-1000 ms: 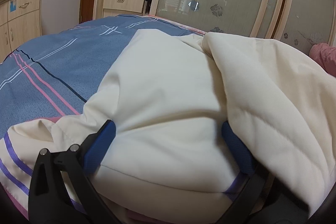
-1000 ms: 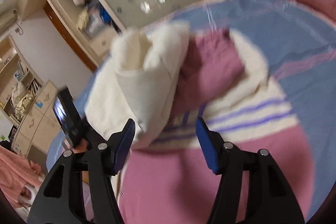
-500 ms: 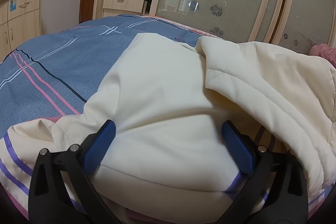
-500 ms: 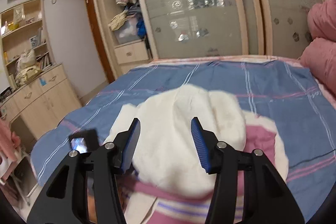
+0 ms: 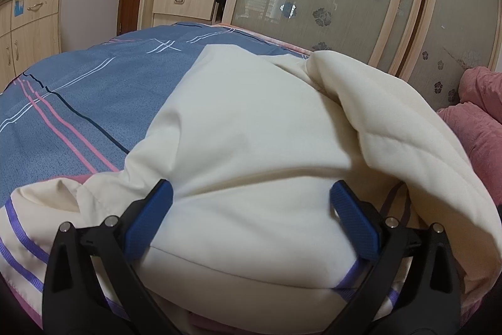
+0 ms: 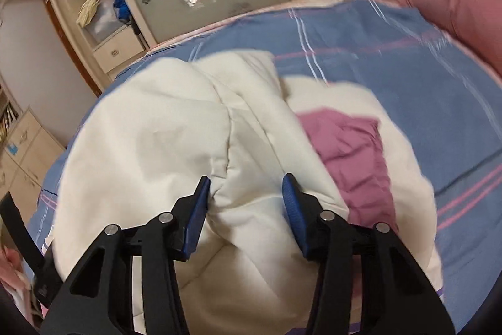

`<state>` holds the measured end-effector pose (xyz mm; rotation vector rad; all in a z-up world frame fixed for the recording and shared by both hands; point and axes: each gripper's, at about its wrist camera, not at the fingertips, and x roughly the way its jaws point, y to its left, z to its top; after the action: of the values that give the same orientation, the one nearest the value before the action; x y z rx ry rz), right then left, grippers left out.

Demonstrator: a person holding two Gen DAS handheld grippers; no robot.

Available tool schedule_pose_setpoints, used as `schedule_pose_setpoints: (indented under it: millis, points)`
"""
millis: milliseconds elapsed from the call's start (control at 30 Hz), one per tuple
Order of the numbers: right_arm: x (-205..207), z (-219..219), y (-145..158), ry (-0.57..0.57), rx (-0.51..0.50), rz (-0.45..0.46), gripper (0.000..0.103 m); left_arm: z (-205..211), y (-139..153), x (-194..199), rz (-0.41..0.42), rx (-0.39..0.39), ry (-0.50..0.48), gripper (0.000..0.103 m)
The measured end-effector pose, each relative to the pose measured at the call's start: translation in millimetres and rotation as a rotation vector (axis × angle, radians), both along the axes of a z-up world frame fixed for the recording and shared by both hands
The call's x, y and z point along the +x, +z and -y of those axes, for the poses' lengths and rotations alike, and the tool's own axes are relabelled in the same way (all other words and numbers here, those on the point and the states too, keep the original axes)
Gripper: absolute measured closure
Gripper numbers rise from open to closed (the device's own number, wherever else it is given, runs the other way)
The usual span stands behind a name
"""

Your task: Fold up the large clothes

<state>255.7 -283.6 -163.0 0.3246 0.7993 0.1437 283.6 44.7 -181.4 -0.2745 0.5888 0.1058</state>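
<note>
Blue striped bed (image 5: 78, 102); cream garment (image 5: 251, 146), perhaps quilted.

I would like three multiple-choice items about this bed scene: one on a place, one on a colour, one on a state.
1. Where does the cream padded garment lie?
A. on the blue striped bedsheet
B. in a drawer
C. on the floor

2. What colour is the garment's lining patch?
A. green
B. pink
C. black

3. What is between the right claw pads?
A. nothing
B. a book
C. cream fabric

Key: A, the sheet surrounds it; B, pink shows beside the cream; C, fabric bulges between the closing jaws.
</note>
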Motion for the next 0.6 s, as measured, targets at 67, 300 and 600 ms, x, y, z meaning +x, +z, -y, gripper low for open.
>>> schedule_pose_setpoints:
  millis: [67, 300, 600]
  points:
    - [-5, -6, -1, 0.008, -0.047, 0.021, 0.056, 0, 0, -1, 0.002, -0.007, -0.002, 0.002]
    - [-20, -11, -6, 0.036, -0.070, 0.069, 0.055, -11, 2, -11, 0.042, -0.084, -0.015, 0.002]
    - [-55, -4, -15, 0.162, -0.065, 0.122, 0.052, -25, 13, -29, 0.134, -0.163, 0.027, 0.002]
